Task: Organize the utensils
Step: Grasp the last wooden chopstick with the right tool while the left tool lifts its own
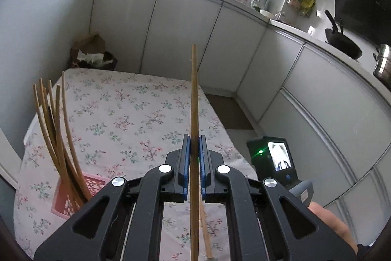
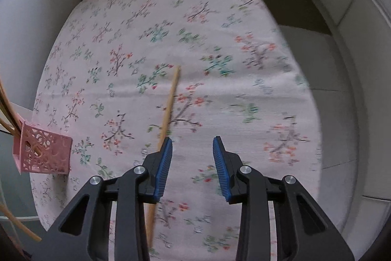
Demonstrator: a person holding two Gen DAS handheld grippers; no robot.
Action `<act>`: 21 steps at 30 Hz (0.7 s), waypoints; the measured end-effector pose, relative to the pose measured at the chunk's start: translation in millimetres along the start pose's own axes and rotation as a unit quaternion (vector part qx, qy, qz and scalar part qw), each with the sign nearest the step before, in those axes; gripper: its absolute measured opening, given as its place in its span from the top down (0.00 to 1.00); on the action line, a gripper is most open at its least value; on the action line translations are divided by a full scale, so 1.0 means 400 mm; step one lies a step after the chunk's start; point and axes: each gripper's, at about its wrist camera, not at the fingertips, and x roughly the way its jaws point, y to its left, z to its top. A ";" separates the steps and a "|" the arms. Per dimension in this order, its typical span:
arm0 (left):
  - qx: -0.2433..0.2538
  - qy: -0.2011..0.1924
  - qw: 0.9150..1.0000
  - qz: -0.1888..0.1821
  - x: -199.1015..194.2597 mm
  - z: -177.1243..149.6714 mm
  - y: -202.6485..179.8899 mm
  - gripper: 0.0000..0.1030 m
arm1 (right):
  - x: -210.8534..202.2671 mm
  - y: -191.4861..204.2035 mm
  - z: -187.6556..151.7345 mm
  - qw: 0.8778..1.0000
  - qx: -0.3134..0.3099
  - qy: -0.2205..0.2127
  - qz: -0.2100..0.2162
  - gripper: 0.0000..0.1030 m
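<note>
While the left wrist view looks out over the counter (image 1: 127,114) with its flowery cloth, the left claw (image 1: 194,158) is clamped tight on one wooden chopstick (image 1: 194,94), which pokes straight up between the blue pads. Over on the left, a pink basket (image 1: 70,202) already has a bunch of chopsticks (image 1: 52,119) fanned out in it, so I'd say a good chunk of the sorting is done. Another stick seems to lie on the cloth right under that claw, hard to see much of it.

Switching to the right wrist view, the right claw (image 2: 192,158) is spread wide and holding nothing. One loose chopstick (image 2: 169,102) lies on the cloth, running under the claw's left finger. The pink basket sits at the left edge of the counter, well apart from it. My guess is what's left: drop the held stick in, then grab the loose one.
</note>
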 end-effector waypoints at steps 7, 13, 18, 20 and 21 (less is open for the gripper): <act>0.009 -0.019 1.000 0.009 -0.013 0.005 0.006 0.94 | 0.061 0.086 0.005 0.999 -0.020 0.023 0.009 0.80; 0.017 -0.027 0.999 0.013 -0.024 0.006 0.010 0.94 | 0.014 0.129 0.007 1.000 -0.001 -0.010 0.001 0.93; 0.006 -0.034 0.999 0.009 -0.038 0.010 0.025 0.94 | -0.113 0.152 0.010 0.996 -0.005 -0.081 0.036 0.93; 0.009 -0.035 0.999 0.010 -0.041 0.008 0.024 0.94 | -0.123 0.136 0.002 0.995 0.004 -0.091 0.037 0.93; 0.011 -0.037 0.999 0.012 -0.042 0.008 0.022 0.94 | -0.126 0.126 -0.002 0.995 0.010 -0.095 0.038 0.93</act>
